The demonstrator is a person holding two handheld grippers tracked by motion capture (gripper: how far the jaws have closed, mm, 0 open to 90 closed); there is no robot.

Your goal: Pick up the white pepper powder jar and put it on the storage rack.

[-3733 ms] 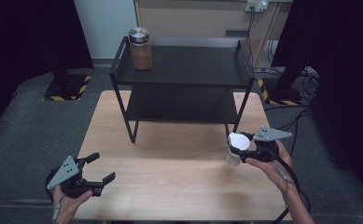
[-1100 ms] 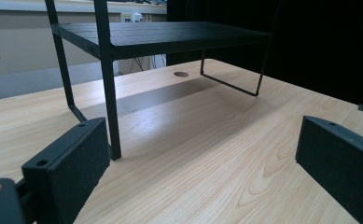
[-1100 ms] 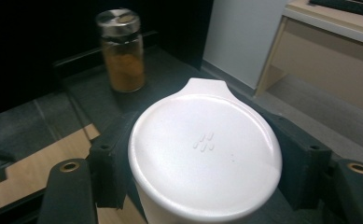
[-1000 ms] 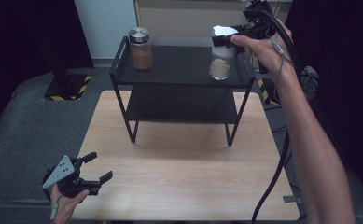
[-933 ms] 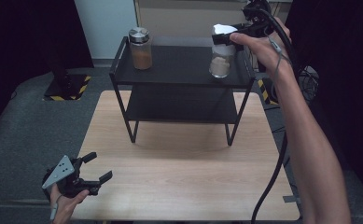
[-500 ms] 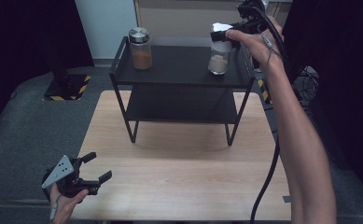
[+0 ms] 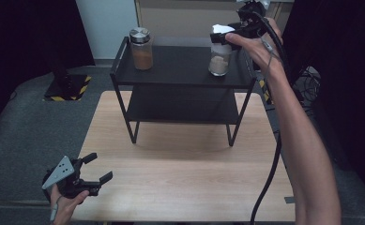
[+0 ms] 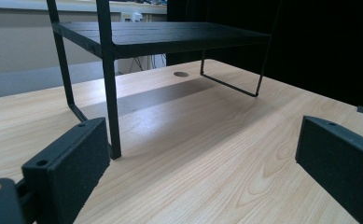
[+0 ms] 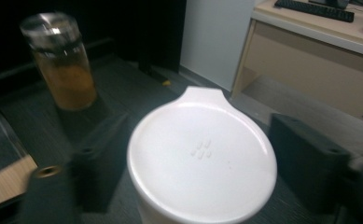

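Rack (image 7: 185, 79) sits at table (image 7: 185, 187) rear; two jars on top shelf: metal-lidded jar (image 7: 141, 49) left, white-lidded jar (image 7: 219, 56) right (well apart).

A clear jar with a white lid (image 7: 219, 55) stands upright on the rack's top shelf (image 7: 180, 70), toward 1 o'clock, about a third full of seemingly beige powder.

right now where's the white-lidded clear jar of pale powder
In the high view the white-lidded clear jar of pale powder stands at the right end of the black metal rack's top shelf, between the right claw's jaws, which have just opened; the metal-lidded jar of brown powder stands at the left end.
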